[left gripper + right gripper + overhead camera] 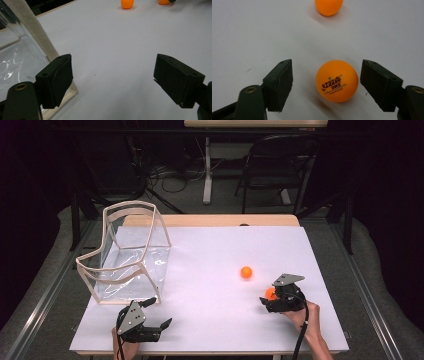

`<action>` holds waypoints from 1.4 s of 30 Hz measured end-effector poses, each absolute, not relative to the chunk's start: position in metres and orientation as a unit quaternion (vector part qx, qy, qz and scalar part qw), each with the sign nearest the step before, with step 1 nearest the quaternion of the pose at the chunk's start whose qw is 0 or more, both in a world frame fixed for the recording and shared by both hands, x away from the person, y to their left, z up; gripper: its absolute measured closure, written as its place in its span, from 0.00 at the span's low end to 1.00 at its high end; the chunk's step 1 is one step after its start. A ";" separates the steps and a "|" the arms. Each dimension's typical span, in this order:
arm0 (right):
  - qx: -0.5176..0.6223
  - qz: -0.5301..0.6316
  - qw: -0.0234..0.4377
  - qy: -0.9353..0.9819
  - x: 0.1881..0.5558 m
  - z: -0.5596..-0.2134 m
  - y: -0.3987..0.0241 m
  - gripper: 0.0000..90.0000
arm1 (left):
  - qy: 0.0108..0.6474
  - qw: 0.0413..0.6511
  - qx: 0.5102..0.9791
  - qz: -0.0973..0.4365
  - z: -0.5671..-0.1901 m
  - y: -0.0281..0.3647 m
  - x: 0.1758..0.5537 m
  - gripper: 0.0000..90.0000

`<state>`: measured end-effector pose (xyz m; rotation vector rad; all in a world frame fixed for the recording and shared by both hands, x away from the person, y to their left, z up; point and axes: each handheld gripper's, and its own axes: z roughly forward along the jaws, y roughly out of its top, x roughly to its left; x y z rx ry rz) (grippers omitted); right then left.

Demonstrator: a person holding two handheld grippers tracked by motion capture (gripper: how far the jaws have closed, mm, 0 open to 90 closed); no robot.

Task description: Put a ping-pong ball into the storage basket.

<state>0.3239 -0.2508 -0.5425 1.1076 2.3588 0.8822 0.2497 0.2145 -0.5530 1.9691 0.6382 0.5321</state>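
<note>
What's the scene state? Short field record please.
surface: white table
near ball: orange, between the right claw pads, gaps both sides
far ball: orange, loose on the table, beyond the near one
bin: clear, tan-framed, at table's left
left claw: open, holds nothing, beside the bin
right claw: not yet gripping

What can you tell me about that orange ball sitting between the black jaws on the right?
The near orange ball is a smooth, matte ping-pong ball, plastic by the look of it, with a dark printed logo, two small stars and the letters DHS on its front. It rests on the white table top, between the jaws of the right gripper. A gap shows on each side, narrower on the right, so neither pad presses on it. A second orange ball lies farther off on the same surface.
</note>
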 end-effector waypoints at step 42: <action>0.394 0.300 0.220 0.841 0.319 -0.536 -0.245 0.56 | 0.264 0.481 0.807 0.218 -0.553 0.217 0.250 0.17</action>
